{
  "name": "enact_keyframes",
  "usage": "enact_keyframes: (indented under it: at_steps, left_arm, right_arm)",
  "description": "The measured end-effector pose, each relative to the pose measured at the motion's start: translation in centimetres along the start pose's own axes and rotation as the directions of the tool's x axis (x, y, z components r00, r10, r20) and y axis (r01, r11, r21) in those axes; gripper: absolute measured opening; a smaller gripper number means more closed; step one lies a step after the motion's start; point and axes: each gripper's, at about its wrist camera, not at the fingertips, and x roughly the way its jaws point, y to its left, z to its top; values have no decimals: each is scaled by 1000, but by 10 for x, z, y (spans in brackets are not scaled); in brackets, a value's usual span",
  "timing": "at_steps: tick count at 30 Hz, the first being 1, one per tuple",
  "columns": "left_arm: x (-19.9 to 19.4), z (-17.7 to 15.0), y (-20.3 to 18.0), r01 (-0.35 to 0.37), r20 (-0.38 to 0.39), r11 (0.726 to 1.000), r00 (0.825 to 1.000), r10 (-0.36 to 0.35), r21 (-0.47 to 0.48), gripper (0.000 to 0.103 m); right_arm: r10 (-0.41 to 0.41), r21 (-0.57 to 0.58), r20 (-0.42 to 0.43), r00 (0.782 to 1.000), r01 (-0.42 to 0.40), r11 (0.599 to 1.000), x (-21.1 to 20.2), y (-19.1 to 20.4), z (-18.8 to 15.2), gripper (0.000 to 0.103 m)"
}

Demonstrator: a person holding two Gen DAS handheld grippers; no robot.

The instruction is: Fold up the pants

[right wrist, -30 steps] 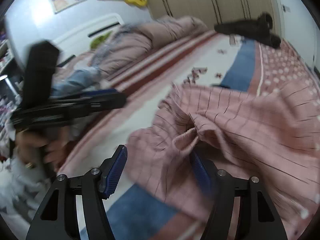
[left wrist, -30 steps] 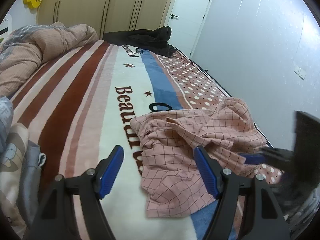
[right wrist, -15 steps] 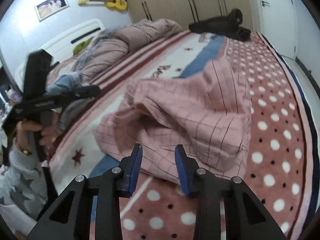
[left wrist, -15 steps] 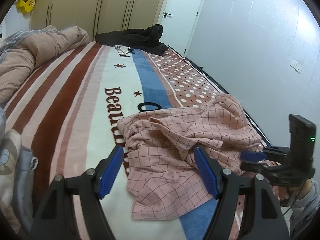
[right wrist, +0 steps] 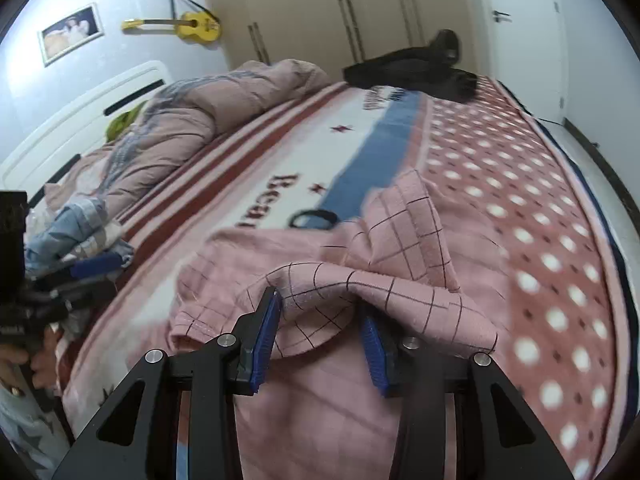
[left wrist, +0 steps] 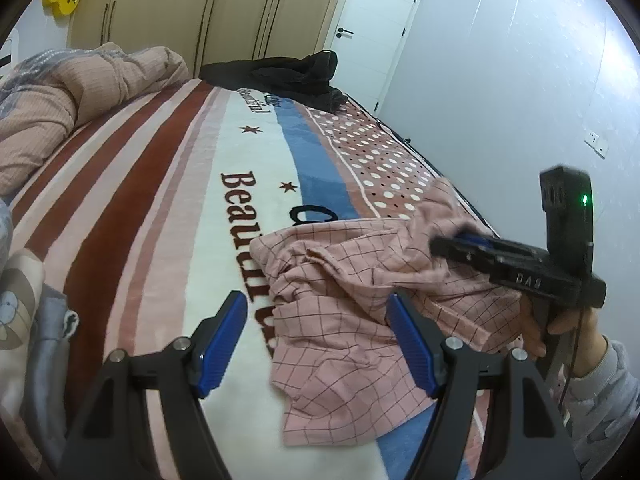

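Bed: we see the striped blanket [left wrist: 168,184] spread wide.
Pants: pink checked pants [left wrist: 352,280] lie crumpled by the blanket's dotted right edge.
Right gripper [right wrist: 320,332]: our fingers are parted, a fabric fold between them.
Left gripper [left wrist: 320,340]: spread wide, holding nothing, above the pants' left edge.

A wide bed [left wrist: 168,208] carries a striped blanket [left wrist: 132,184] in red, pink, white and blue, with a dotted pink band [right wrist: 532,184] along its 3 o'clock edge. A rumpled pink duvet [left wrist: 60,92] lies at 10 o'clock, and a black garment [left wrist: 288,76] is heaped at 12 o'clock. Behind stand beige wardrobe doors [left wrist: 224,12] and a white door [left wrist: 380,28]. A yellow guitar [right wrist: 188,26] and a framed picture [right wrist: 70,34] hang on the wall, above a white headboard [right wrist: 80,120].
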Motion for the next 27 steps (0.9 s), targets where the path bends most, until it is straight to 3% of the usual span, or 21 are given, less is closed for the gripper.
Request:
enact_keyframes:
  at_steps: [7, 12, 15, 17, 20, 23, 26, 27]
  left_arm:
    - [-3, -1, 7, -1, 6, 1000, 1000, 2, -11, 69]
    - [-5, -2, 8, 5, 9, 1000, 1000, -4, -13, 69]
    - [-6, -1, 6, 10, 11, 1000, 1000, -10, -15, 69]
    - [-7, -1, 5, 13, 13, 1000, 1000, -13, -13, 69]
    - [-8, 0, 2, 20, 16, 1000, 1000, -20, -11, 69]
    - [-9, -1, 3, 20, 20, 1000, 1000, -20, -7, 69]
    - [-12, -2, 7, 17, 24, 1000, 1000, -17, -3, 69]
    - [-12, -2, 8, 14, 25, 1000, 1000, -14, -2, 69]
  right_arm:
    - [54, -12, 7, 999, -54, 998, -1, 16, 12, 36]
    - [20, 1, 14, 1000, -20, 1000, -37, 15, -2, 56]
    - [67, 38, -30, 997, -66, 997, -49, 7, -17, 58]
    - [100, 87, -71, 992, -93, 992, -47, 1, -26, 58]
    - [113, 124, -69, 991, -104, 987, -36, -6, -31, 59]
    - [140, 191, -50, 989, -128, 973, -14, -12, -23, 68]
    - [150, 254, -30, 988, -138, 957, 11, -11, -9, 65]
    - [152, 249, -12, 988, -144, 958, 16, -6, -4, 54]
